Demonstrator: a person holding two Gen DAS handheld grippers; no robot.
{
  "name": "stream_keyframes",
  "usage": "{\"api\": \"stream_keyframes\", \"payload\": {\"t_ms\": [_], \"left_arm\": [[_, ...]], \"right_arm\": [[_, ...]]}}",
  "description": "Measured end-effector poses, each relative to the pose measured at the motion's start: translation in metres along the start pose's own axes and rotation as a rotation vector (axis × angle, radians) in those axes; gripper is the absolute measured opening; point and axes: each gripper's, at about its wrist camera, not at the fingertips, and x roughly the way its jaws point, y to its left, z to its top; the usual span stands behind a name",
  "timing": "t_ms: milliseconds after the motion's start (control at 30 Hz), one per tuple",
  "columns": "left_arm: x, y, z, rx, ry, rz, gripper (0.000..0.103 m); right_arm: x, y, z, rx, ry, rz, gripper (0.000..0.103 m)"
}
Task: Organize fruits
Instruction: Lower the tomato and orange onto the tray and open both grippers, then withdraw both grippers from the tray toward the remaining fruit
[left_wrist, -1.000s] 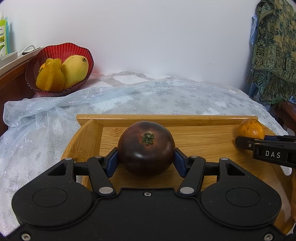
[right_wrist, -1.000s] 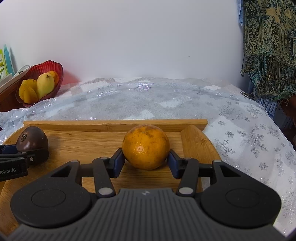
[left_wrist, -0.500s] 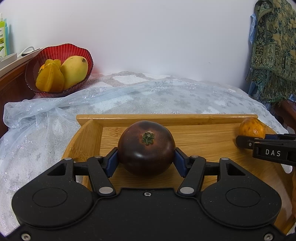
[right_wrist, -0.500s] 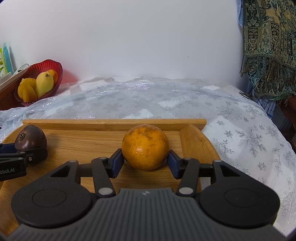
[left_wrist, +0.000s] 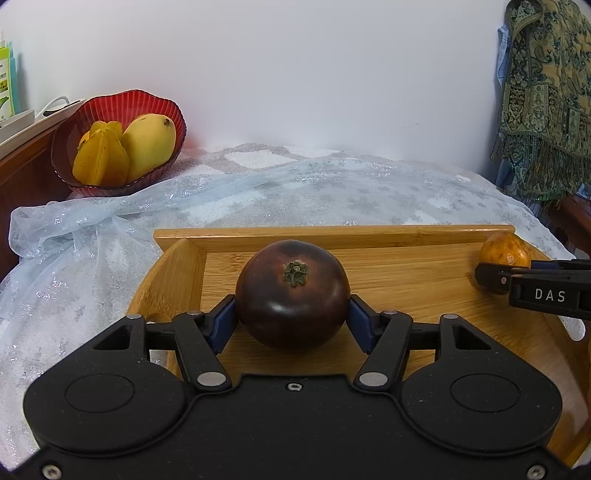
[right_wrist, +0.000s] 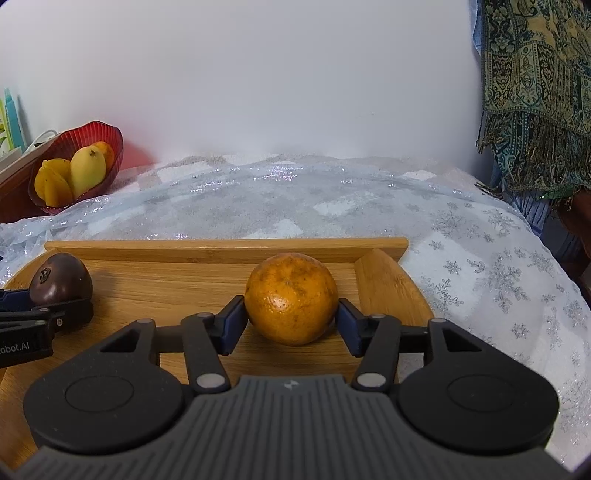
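My left gripper (left_wrist: 292, 321) is shut on a dark purple round fruit (left_wrist: 292, 295) with a green stem, over the left part of the wooden tray (left_wrist: 406, 280). My right gripper (right_wrist: 291, 322) is shut on an orange (right_wrist: 291, 298) over the right part of the same tray (right_wrist: 166, 280). The orange (left_wrist: 504, 251) and a finger of the right gripper (left_wrist: 495, 277) show at the right of the left wrist view. The purple fruit (right_wrist: 59, 282) shows at the left of the right wrist view.
A red glass bowl (left_wrist: 155, 107) with a mango (left_wrist: 149, 144) and a starfruit (left_wrist: 101, 157) stands at the far left on a wooden ledge. A sparkly pale blue cloth (right_wrist: 332, 199) covers the table. A patterned shawl (right_wrist: 535, 92) hangs at the right.
Both grippers have lifted slightly with their fruits; the tray sits a little lower in both views. The grips have not changed.
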Motion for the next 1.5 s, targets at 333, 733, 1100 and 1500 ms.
{"api": "stream_keyframes", "payload": {"t_ms": [333,733,1100,1500], "left_arm": [[-0.001,0.002,0.0,0.0,0.004,0.009,0.075],[-0.006,0.001,-0.002,0.02,-0.002,0.01,0.089],[-0.01,0.0,-0.002,0.017,-0.006,0.014,0.091],[-0.027,-0.005,-0.009,0.034,-0.012,0.001,0.092]], "right_arm": [[-0.001,0.0,0.0,-0.001,0.006,0.002,0.077],[-0.005,-0.001,0.0,0.004,-0.003,0.002,0.091],[-0.015,0.0,0.0,-0.001,-0.023,-0.003,0.1],[-0.037,0.005,-0.007,-0.033,-0.057,0.017,0.103]]}}
